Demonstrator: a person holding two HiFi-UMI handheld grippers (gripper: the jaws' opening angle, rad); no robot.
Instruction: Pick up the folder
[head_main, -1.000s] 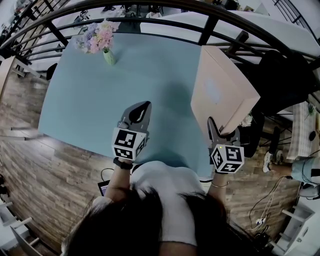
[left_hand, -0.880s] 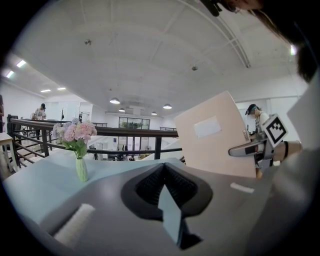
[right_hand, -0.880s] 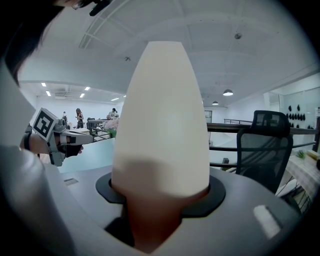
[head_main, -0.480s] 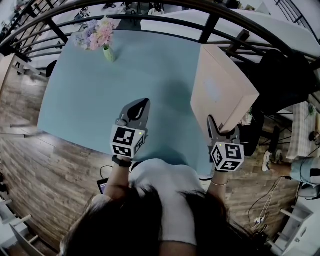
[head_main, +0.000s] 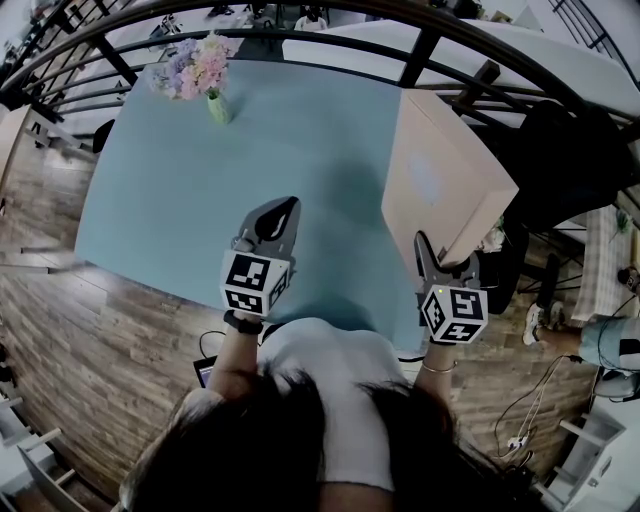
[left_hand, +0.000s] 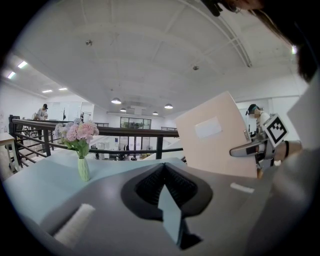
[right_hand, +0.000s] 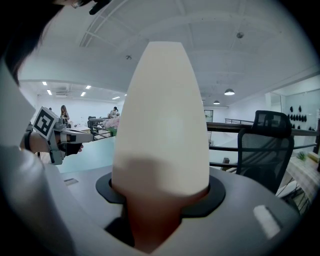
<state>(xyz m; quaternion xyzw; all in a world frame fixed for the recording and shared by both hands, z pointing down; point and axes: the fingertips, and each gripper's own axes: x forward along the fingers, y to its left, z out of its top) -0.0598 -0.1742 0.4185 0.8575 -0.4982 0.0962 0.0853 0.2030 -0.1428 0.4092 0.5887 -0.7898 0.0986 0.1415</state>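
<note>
Head view, folder (head_main: 440, 185) before chair (head_main: 565, 150), vase (head_main: 218, 112) far left

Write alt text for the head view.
The right hand-held gripper grips a beige folder tilted up at the right edge of a blue table. The left hand-held gripper hangs shut over the table; a flower vase stands far left.

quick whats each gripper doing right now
left gripper: jaws shut, nothing in them
right gripper: jaws closed on the folder
</note>
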